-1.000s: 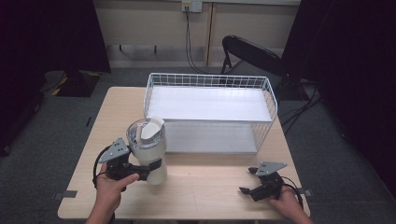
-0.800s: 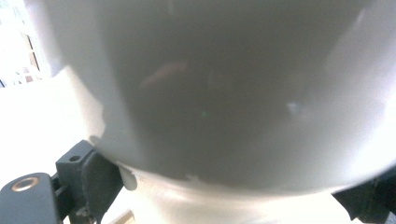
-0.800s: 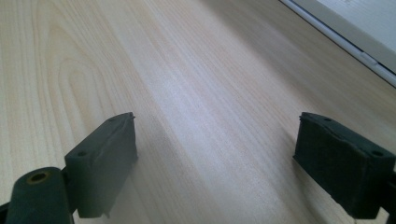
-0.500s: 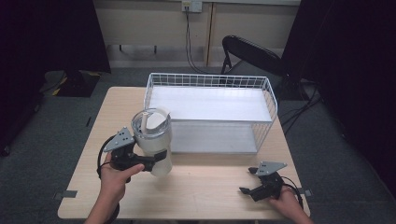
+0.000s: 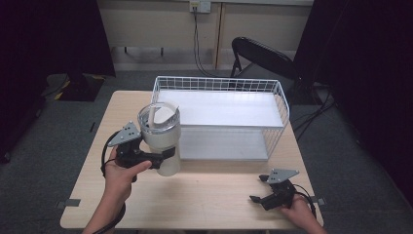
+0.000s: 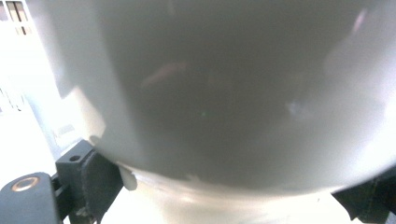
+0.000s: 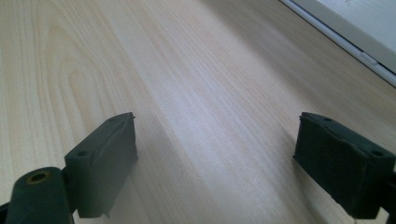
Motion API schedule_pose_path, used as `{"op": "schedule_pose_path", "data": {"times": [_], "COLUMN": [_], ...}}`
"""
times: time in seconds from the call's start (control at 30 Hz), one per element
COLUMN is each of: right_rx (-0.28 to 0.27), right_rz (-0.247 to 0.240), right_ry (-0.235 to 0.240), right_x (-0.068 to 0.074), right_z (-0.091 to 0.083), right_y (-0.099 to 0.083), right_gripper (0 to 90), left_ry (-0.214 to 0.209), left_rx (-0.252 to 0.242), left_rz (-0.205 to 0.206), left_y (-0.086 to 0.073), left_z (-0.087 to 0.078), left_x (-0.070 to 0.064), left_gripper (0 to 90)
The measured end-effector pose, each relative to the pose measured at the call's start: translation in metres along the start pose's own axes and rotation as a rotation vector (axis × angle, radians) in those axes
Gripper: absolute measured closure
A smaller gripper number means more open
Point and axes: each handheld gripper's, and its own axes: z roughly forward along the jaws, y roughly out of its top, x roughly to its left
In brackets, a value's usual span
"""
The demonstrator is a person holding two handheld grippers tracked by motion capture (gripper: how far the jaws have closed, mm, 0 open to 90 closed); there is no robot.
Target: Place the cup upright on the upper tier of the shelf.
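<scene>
Nearest to us, our right claw (image 5: 265, 197) rests low on the wooden surface (image 5: 214, 195) at its near right corner, jaws spread wide with nothing between them; its own view looks along bare wood grain between the two black pads. Our left claw (image 5: 163, 155) pinches the lower body of a tall white tumbler (image 5: 161, 139), which it holds up off the surface and roughly upright, with its clear lid and a white straw at the top. In the left gripper view the tumbler's pale wall (image 6: 224, 93) sits right against the camera, with the jaws bearing on it from both sides.

Just beyond the tumbler stands a white wire basket (image 5: 280, 105) with a white board inside, and the tumbler's rim is about level with the basket's near left corner. A dark chair (image 5: 263, 56) stands behind, off the surface.

We judge the step in hand to be the carry: the tumbler is lifted and headed for the basket. The next move calls for raising it clear of the wire rim, then carrying it forward and to the right over the board, keeping it upright so the lid stays level
</scene>
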Motion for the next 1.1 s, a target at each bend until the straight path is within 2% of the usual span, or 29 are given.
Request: {"op": "schedule_pose_path", "data": {"times": [0.2,0.4,0.5,1.1], "right_rx": [0.0,0.0,0.0,0.0], "right_rz": [-0.001,0.0,0.0,0.0], "right_ry": [0.0,0.0,0.0,0.0], "right_x": [0.0,0.0,0.0,0.0], "right_z": [0.0,0.0,0.0,0.0], "right_y": [0.0,0.0,0.0,0.0], "right_gripper": [12.4,12.3,12.3,12.3], "left_ry": [-0.008,-0.013,-0.018,-0.025], "left_rx": [-0.003,-0.007,-0.011,0.007], "left_rz": [-0.011,-0.001,-0.013,-0.005], "left_y": [0.015,0.03,0.035,0.065], "left_z": [0.002,0.005,0.006,0.011], "left_x": [0.0,-0.002,-0.002,-0.001], "left_gripper": [9.1,9.0,9.1,9.1]}}
